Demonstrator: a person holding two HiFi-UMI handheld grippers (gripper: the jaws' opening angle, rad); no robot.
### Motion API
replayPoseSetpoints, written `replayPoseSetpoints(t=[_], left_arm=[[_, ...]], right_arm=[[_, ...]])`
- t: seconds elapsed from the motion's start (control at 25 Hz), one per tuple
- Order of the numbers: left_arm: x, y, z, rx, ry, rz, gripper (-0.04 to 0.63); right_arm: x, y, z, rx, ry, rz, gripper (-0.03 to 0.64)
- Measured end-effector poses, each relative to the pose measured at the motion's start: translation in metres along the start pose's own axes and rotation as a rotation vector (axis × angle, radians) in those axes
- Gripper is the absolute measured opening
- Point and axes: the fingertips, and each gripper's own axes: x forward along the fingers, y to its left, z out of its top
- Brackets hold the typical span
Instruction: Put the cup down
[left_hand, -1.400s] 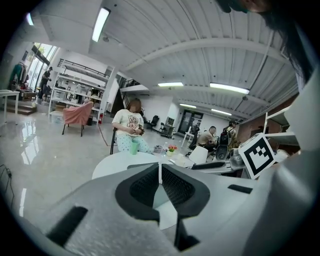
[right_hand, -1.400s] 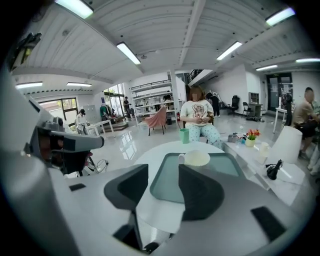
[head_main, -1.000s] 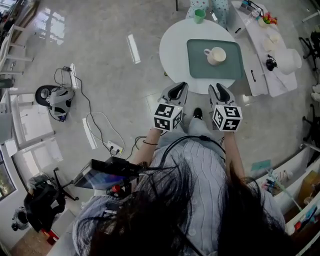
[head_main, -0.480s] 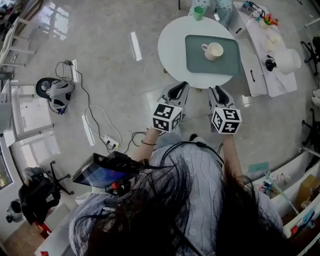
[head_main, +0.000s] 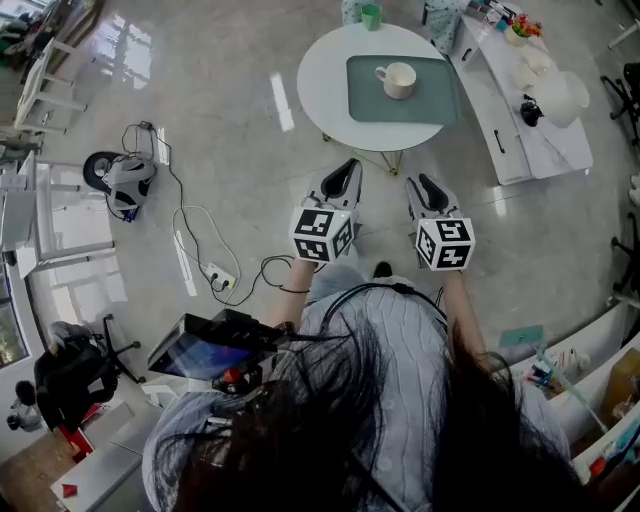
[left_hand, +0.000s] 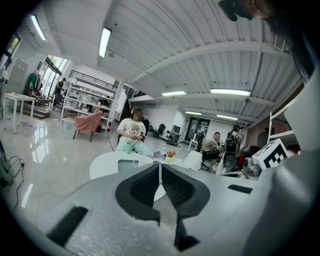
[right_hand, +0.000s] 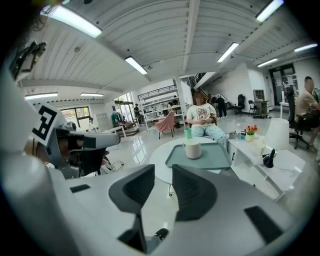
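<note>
With the cup (head_main: 398, 79) sitting on the mat (head_main: 430, 100) on the desk (head_main: 320, 85) at top centre, apparently set down, both are hovering empty below: left gripper (head_main: 346, 168) jaws pressed together, right gripper (head_main: 421, 184) jaws slightly apart and closing.

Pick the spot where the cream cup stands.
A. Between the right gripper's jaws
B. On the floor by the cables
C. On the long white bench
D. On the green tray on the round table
D: the cup stands upright on the tray, which lies on the round table.
</note>
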Motion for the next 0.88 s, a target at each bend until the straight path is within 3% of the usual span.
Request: replayPoseSetpoints(t=[0.44,0.88], left_arm=[[-0.063,-0.09,-0.054,0.028,0.034,0.049,0.02],[-0.109,-0.109,-0.067,0.041,0.007,0.12,0.02]], right_arm=[[-0.075,0.016,-0.031,-0.004,-0.033,0.123,0.12],[-0.108,0.053,-0.051,-0.019,-0.033,0.259,0.087]])
